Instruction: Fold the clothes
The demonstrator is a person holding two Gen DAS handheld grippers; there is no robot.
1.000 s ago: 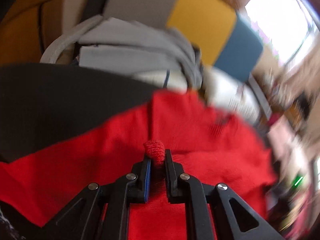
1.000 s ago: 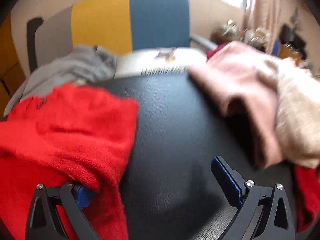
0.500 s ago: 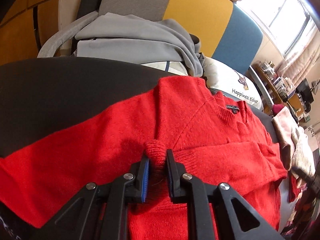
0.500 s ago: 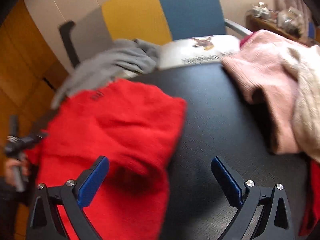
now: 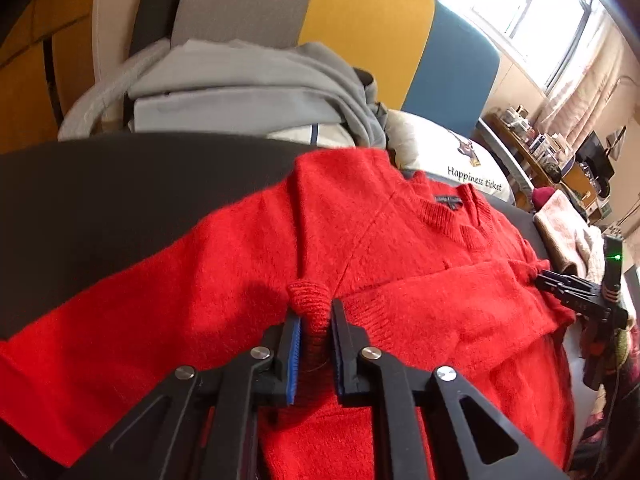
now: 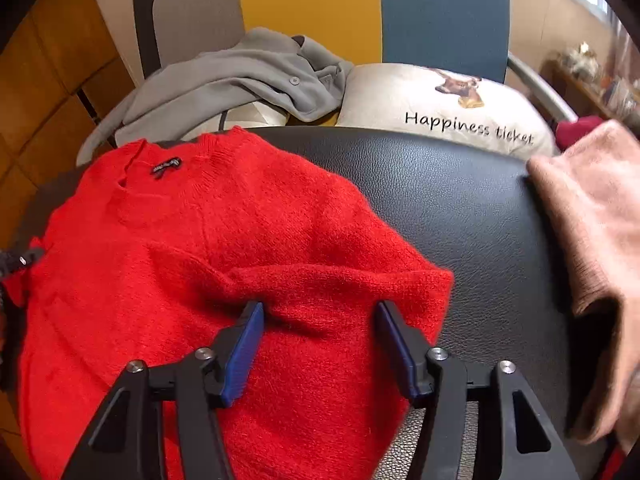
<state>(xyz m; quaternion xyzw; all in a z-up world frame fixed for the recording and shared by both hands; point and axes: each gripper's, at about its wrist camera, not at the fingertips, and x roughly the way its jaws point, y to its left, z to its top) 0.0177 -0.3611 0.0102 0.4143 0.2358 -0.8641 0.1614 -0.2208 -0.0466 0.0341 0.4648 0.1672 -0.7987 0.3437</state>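
A red knit sweater (image 5: 400, 248) lies spread on a black leather surface (image 5: 120, 184), neck label up. My left gripper (image 5: 314, 320) is closing, its pads pressing on a bunched ribbed cuff of that sweater. In the right wrist view the sweater (image 6: 240, 220) has a sleeve folded across its body. My right gripper (image 6: 318, 316) hangs over the sweater's right edge with its jaws closing. A ridge of red knit sits between the blue pads (image 6: 244, 344), which still stand apart. The left wrist view shows the right gripper (image 5: 560, 284) at the sweater's far side.
A grey garment (image 6: 240, 76) and a white "Happiness ticket" cushion (image 6: 440, 100) lie behind the surface, against a grey, yellow and blue chair back (image 6: 312, 0). Pink and beige knitwear (image 6: 592, 208) is piled on the right. Bare black leather (image 6: 460, 184) separates it from the sweater.
My right gripper has moved left from the bare leather onto the sweater, and its jaws have narrowed from wide open. The left gripper has kept its hold on the cuff.
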